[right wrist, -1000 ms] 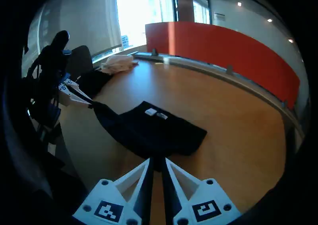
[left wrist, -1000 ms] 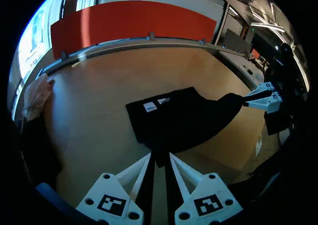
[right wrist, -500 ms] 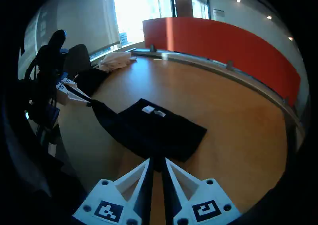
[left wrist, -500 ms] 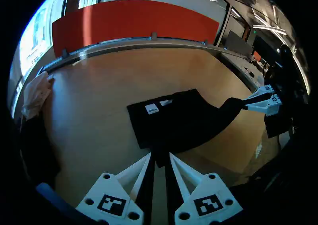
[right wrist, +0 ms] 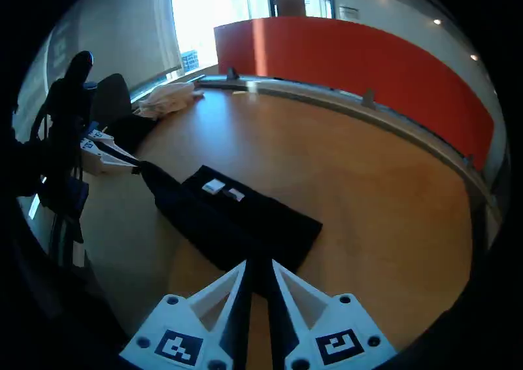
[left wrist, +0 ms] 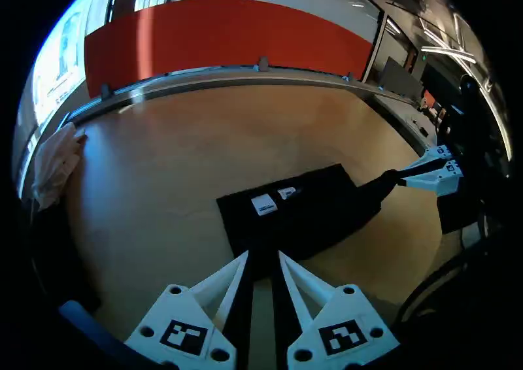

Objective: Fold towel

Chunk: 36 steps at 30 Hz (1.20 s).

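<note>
Firmly, left gripper [left wrist: 263, 262] clamped on black towel [left wrist: 314, 210] corner, right gripper [right wrist: 259, 270] likewise — rest lying on wooden table [left wrist: 183, 148].

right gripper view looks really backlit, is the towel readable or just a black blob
Right gripper view: the window is blown out white, and the towel is a near-featureless dark shape, though its white labels stand out. Left gripper view: softer light, the towel's outline is sharp against the table, whose far rail looks bowed, likely fisheye distortion.
</note>
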Tool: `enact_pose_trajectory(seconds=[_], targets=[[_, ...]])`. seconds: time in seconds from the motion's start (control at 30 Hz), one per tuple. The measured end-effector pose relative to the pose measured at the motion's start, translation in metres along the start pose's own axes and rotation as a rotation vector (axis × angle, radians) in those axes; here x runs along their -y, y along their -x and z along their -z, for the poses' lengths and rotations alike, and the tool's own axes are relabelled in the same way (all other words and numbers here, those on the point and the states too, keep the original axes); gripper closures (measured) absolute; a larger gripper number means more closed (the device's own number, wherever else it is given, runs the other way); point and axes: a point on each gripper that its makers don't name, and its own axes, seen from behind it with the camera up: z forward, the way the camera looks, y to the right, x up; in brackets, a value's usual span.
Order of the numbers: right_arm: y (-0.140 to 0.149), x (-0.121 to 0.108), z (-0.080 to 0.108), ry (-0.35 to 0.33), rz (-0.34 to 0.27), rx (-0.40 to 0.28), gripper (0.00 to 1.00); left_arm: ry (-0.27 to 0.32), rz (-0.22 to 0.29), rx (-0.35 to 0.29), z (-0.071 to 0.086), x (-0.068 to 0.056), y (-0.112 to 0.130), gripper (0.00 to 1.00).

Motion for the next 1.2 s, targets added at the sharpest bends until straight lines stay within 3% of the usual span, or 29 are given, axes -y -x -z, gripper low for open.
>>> enact_pose_trajectory(seconds=[0.3,0.73,0.93,1.2], targets=[[0.003,-0.015,-0.018,0.003,-0.014,0.035,0.87,-0.005,0.019,0.025,-0.025,0.007,-0.001,0.84],[0.016,-0.033,-0.056,0.001,-0.042,0.115,0.86,-0.059,0.033,0.072,-0.067,0.031,0.009,0.77],[0.02,-0.045,-0.07,0.037,-0.064,0.13,0.79,-0.077,0.042,0.07,-0.079,0.041,0.008,0.71],[0.018,-0.059,-0.083,0.087,-0.084,0.128,0.63,-0.123,0.019,0.071,-0.09,0.056,0.007,0.53]])
